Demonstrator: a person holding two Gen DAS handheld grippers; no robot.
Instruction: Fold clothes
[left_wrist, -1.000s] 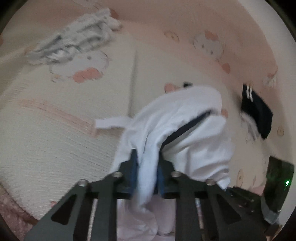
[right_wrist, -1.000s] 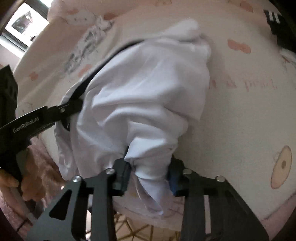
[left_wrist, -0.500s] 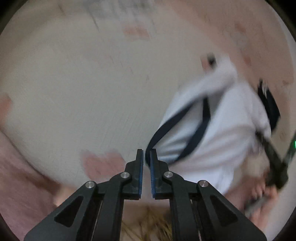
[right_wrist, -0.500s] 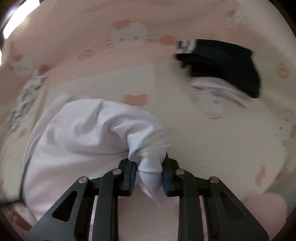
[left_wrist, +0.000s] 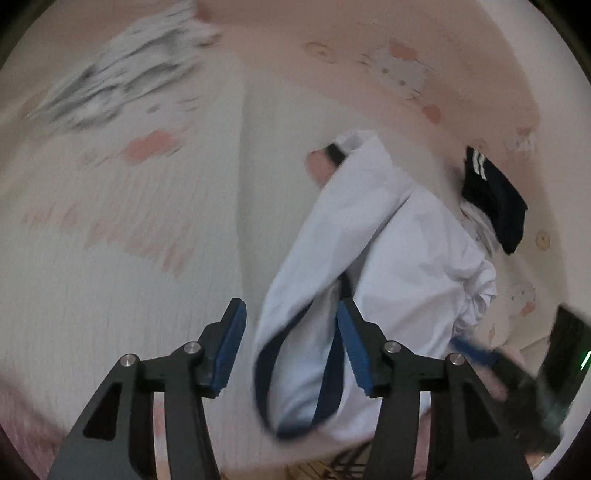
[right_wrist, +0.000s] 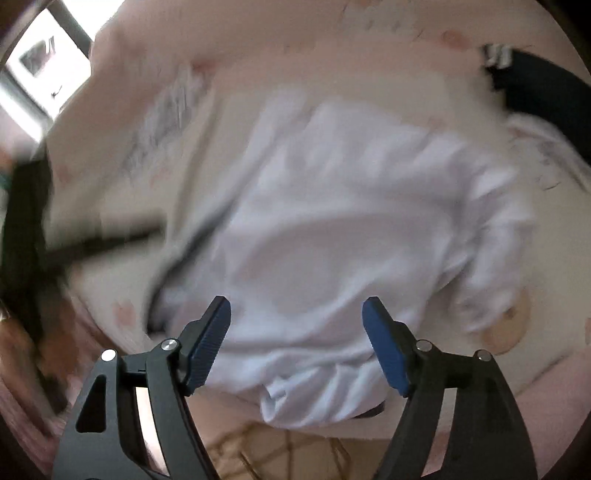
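White garment (left_wrist: 402, 251) w/ navy trim lies crumpled on the bed cover (left_wrist: 122, 258), near its front edge. In left wrist view its long axis runs from the low centre up and back toward the far side, a sleeve-like end w/ dark cuff pointing away from me; the navy band loops at the near end, between my left fingers. In right wrist view the same garment (right_wrist: 332, 229) spreads broad and rumpled, a bunched fold hanging over the cover's edge toward me. Can't tell collar from hem, too much blur.

My left gripper (left_wrist: 290, 343) is spread wide, blue pads either side of the near end of the cloth, nothing pinched. My right gripper (right_wrist: 297, 341) is likewise wide apart, over the near edge of the cloth, gripping nothing.

No containers in either view.

Beyond: a dark garment (left_wrist: 491, 199) w/ white stripes sits just past the white one on the right, partly cut off in right wrist view. A grey-white patterned garment (left_wrist: 122, 74) lies well apart at far left, smeared by blur. The cover is pale pink w/ cartoon cat prints. Right gripper's body shows blurred at the low right of left wrist view; left one is a dark streak at the left of right wrist view. Yellowish floor (right_wrist: 288, 454) visible below the bed edge.
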